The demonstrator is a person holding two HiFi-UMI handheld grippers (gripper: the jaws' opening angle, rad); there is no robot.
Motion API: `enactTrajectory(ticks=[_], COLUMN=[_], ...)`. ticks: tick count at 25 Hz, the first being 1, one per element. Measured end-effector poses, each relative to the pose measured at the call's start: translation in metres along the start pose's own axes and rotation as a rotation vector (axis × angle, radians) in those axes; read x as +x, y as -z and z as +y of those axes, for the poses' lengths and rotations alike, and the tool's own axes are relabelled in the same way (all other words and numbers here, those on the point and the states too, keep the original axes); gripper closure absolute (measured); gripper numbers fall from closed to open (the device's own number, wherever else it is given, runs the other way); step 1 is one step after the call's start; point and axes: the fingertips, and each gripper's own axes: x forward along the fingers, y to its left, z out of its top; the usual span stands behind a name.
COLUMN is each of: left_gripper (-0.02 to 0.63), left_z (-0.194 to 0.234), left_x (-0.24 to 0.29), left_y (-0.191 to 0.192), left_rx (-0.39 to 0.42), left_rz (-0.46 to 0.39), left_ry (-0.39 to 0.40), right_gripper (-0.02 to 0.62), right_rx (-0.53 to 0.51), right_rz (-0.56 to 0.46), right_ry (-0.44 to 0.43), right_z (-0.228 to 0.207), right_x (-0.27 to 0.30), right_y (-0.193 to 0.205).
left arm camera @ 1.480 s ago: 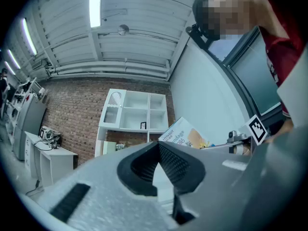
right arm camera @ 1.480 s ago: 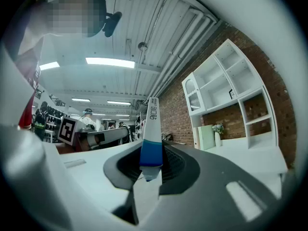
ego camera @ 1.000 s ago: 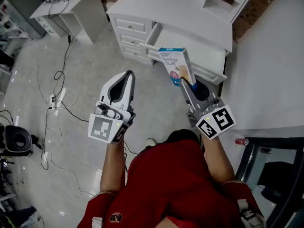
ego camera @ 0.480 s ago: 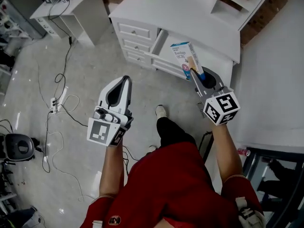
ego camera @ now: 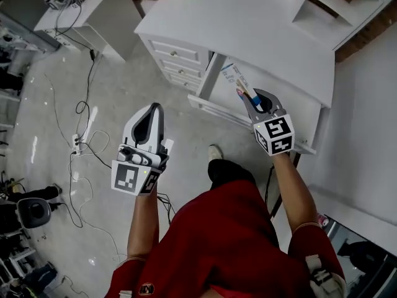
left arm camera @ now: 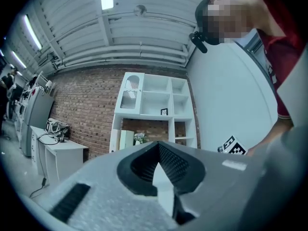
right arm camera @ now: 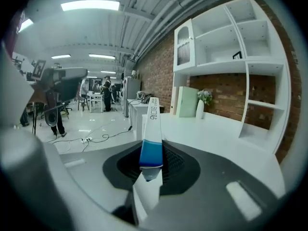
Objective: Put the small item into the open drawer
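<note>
While still gripped, box [ego camera: 234, 79] nearer, seemingly over drawer [ego camera: 205, 77]

The person stepped closer to the white desk [ego camera: 248, 17], and a shoe [ego camera: 215, 152] came into the head view. The right gripper [ego camera: 250, 98] carried the bandage box [ego camera: 232, 78] from in front of the open drawer [ego camera: 226, 112] to above its inside. The box's broad face turned away, toward edge-on. The left gripper [ego camera: 155, 108] dropped slightly lower in the head view.
</note>
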Motion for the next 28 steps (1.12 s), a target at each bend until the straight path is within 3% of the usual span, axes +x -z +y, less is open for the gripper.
enactTrajectory(ticks=[6, 15, 28], left_gripper=[0.607, 0.607, 0.607], left_z=[0.030, 0.061, 0.080], left_x=[0.062, 0.091, 0.107], left_y=[0.027, 0.058, 0.062], left_rx=[-0.002, 0.011, 0.010], left_rz=[0.052, 0.136, 0.169], left_ry=[-0.032, -0.073, -0.064], right_gripper=[0.521, 0.520, 0.520], right_rx=[-0.002, -0.013, 0.030], right_rz=[0.144, 0.296, 0.380], right_ry=[-0.012, -0.020, 0.046], right_z=[-0.047, -0.076, -0.094], right_x=[0.086, 0.170, 0.216], right_y=[0.057, 0.129, 0.165])
